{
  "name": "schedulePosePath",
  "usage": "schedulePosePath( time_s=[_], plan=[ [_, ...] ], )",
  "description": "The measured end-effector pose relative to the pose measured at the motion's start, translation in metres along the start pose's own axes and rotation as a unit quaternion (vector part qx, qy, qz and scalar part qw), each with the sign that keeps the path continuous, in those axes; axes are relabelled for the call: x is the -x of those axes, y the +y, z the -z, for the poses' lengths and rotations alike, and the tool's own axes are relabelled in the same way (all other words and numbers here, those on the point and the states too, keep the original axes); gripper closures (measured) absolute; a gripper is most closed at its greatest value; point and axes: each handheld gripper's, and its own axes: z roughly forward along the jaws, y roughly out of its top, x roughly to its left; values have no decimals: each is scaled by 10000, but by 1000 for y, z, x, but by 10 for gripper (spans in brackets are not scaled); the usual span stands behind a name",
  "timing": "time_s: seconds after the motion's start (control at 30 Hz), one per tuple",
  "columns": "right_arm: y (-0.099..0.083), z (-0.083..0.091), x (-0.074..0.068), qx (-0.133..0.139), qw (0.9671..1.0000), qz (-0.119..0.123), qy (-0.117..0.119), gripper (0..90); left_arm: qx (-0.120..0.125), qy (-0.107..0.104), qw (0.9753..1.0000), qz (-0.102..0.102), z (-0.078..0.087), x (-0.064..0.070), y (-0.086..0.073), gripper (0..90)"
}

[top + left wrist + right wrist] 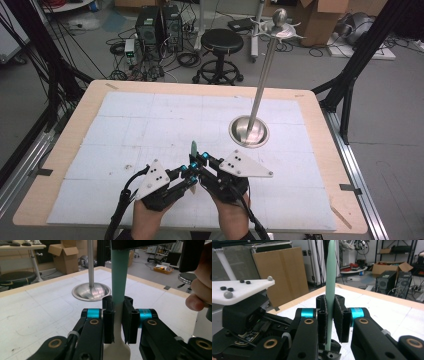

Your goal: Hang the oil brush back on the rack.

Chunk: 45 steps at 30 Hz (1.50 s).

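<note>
A slim utensil (193, 146) with a mint-green handle and a cream lower end stands nearly upright near the front middle of the table. Both grippers hold it. In the left gripper view my left gripper (118, 305) is shut on the utensil (120, 272) where green meets cream. My right gripper (330, 308) is shut on the green handle (331, 270) higher up. From above, the left gripper (187, 178) and the right gripper (199, 164) meet tip to tip, a hand behind each.
A metal stand with a round dished base (248, 131) and a tall pole topped by hooks (280, 26) rises at the right middle of the white-covered table (150, 120). Beyond the far edge are a black stool (221, 42), computer towers (159, 25) and cardboard boxes.
</note>
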Motion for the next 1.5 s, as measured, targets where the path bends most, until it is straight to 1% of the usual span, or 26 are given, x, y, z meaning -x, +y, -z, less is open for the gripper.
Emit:
schedulePosePath(
  time_s=[0.07, 0.17, 0.23, 0.3, 0.37, 0.4, 0.47, 0.5, 0.53, 0.57, 0.63, 0.67, 0.7, 0.73, 0.8, 0.9, 0.93, 0.97, 1.03, 1.1, 1.13, 1.2, 1.23, 1.3, 1.4, 1.5],
  plan=[
    [2, 1, 0, 17, 10000, -6, 52, 822, -15, -168, 9998, 66, 1, -3, 0, 707],
    [5, 2, 2, -23, 10000, 31, 69, 823, 40, -197, 9998, 47, 5, -6, -1, 636],
    [7, 5, 7, -51, 9999, 79, 128, 824, 85, -250, 9996, 40, 10, -12, -4, 572],
    [9, 7, 11, -52, 9997, 151, 187, 825, 163, -465, 9985, 251, 18, -25, -8, 523],
    [11, 9, 16, -52, 9996, 160, 246, 824, 225, -552, 9978, 295, 24, -35, -11, 507],
    [13, 11, 20, -53, 9994, 178, 279, 825, 261, -585, 9974, 331, 27, -39, -12, 475],
    [16, 13, 27, -60, 9992, 124, 367, 824, 389, -726, 9958, 396, 31, -49, -15, 368],
    [16, 13, 27, -60, 9992, 124, 367, 824, 389, -726, 9958, 396, 31, -49, -15, 325],
    [19, 14, 36, -71, 9990, 55, 427, 824, 495, -892, 9939, 424, 35, -57, -16, 276],
    [21, 15, 40, -47, 9989, -5, 457, 824, 533, -935, 9932, 436, 37, -60, -17, 230],
    [24, 17, 48, -25, 9985, -98, 540, 824, 528, -886, 9938, 414, 41, -65, -19, 175],
    [26, 17, 52, -19, 9984, -98, 559, 824, 498, -808, 9946, 408, 42, -68, -19, 166],
    [26, 17, 52, -19, 9984, -98, 559, 824, 498, -808, 9946, 408, 42, -68, -19, 152],
    [29, 18, 59, -43, 9978, -109, 659, 824, 439, -747, 9953, 425, 45, -72, -22, 151],
    [32, 19, 66, -69, 9973, -90, 720, 824, 402, -695, 9959, 420, 47, -76, -24, 151],
    [36, 19, 72, -69, 9968, -92, 789, 824, 412, -691, 9957, 458, 48, -77, -25, 153],
    [39, 19, 79, -59, 9967, -76, 810, 824, 389, -680, 9959, 451, 49, -78, -26, 154],
    [39, 19, 79, -59, 9967, -76, 810, 824, 391, -690, 9958, 447, 49, -78, -26, 154],
    [49, 16, 89, -82, 9965, -59, 832, 824, 397, -690, 9959, 433, 51, -79, -26, 156],
    [54, 14, 92, -82, 9967, -23, 813, 824, 409, -685, 9958, 441, 51, -80, -26, 156],
    [64, 11, 100, -71, 9969, -13, 788, 824, 380, -686, 9960, 425, 52, -81, -26, 156],
    [74, 7, 106, -85, 9974, 55, 708, 824, 415, -661, 9960, 429, 55, -84, -26, 164],
    [74, 7, 106, -85, 9974, 55, 708, 824, 415, -661, 9960, 429, 55, -84, -26, 167],
    [87, 3, 116, -75, 9979, -5, 645, 823, 444, -626, 9961, 447, 58, -88, -26, 167],
    [99, -2, 125, -35, 9984, -87, 557, 823, 469, -540, 9963, 474, 65, -94, -27, 167],
    [107, -6, 132, -14, 9988, -98, 479, 823, 431, -536, 9966, 448, 67, -95, -29, 167]
  ],
)
